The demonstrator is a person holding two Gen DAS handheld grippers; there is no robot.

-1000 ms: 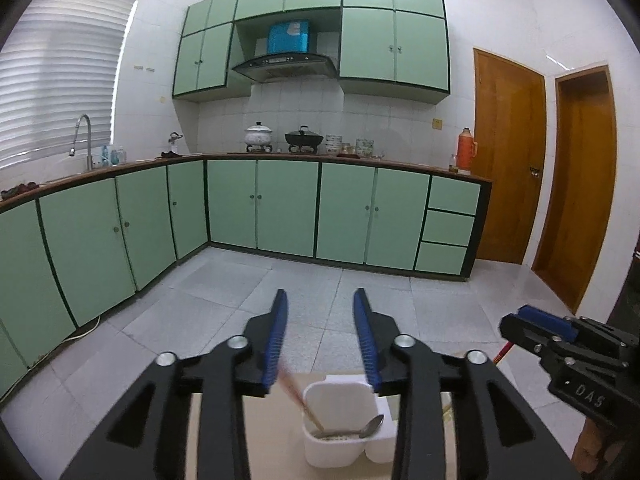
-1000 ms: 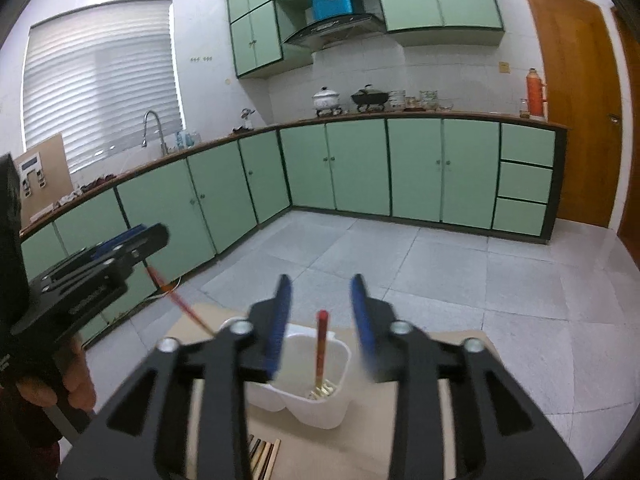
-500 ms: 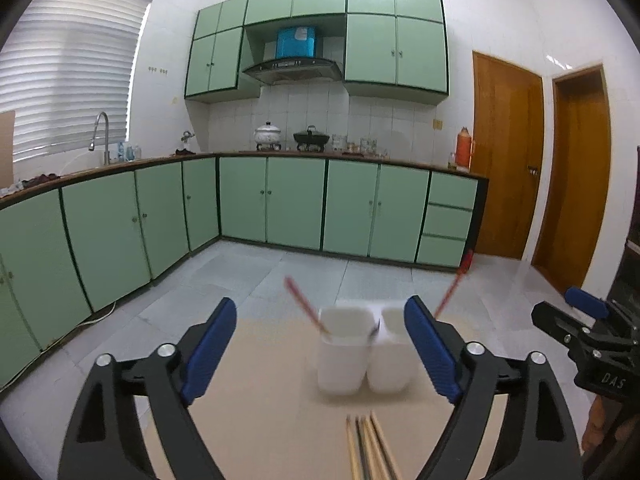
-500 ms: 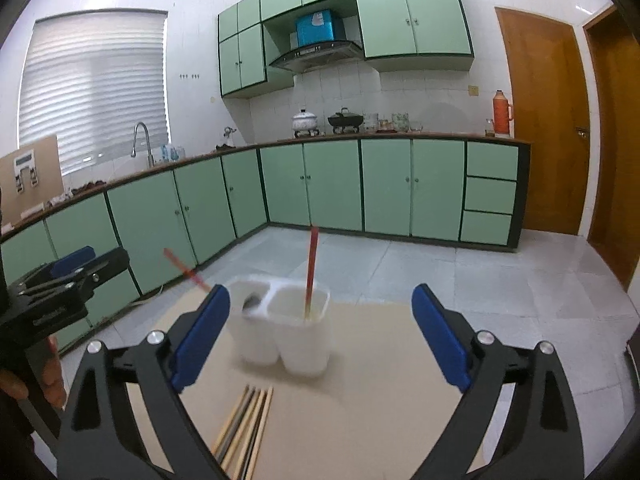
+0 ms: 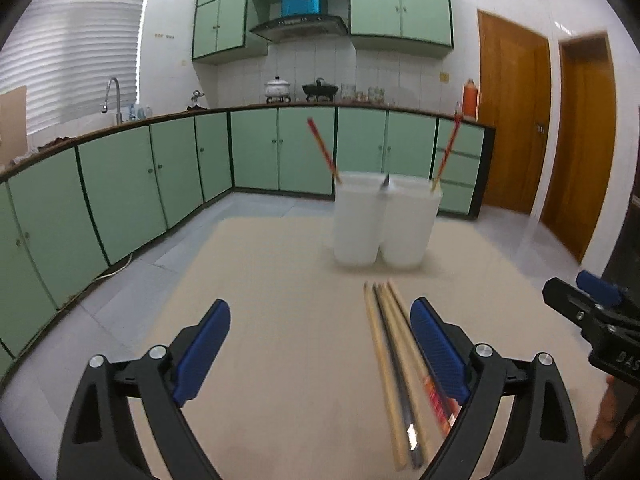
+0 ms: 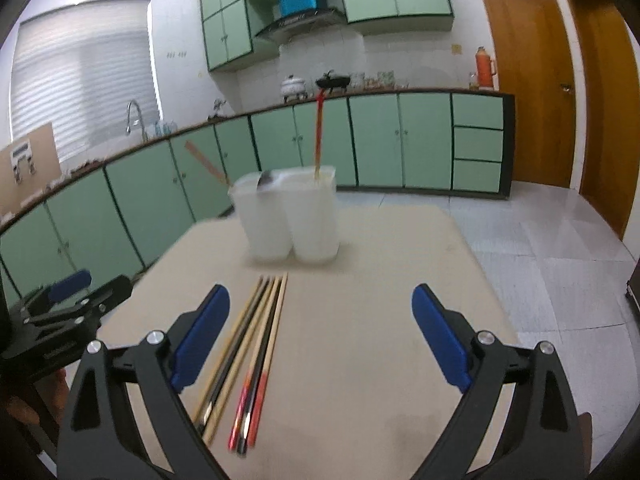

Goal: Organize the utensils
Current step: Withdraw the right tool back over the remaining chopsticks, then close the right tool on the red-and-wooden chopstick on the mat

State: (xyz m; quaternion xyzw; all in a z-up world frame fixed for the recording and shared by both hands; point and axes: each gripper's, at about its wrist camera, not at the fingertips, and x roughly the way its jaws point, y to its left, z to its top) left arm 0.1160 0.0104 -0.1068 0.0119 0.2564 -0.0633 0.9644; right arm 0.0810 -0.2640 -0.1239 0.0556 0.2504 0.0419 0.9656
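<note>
Chopsticks point(image 6: 256, 344) are lying in a loose row on the table point(image 6: 380, 360), long axes running away from you toward the twin white holder point(image 6: 290, 216). Your left gripper point(image 5: 320, 350) and right gripper point(image 6: 320, 338) are both gaping wide, holding nothing. The row is sitting nearer each tool's inner finger. Only the right view is showing what seem red-tipped ends.
</note>
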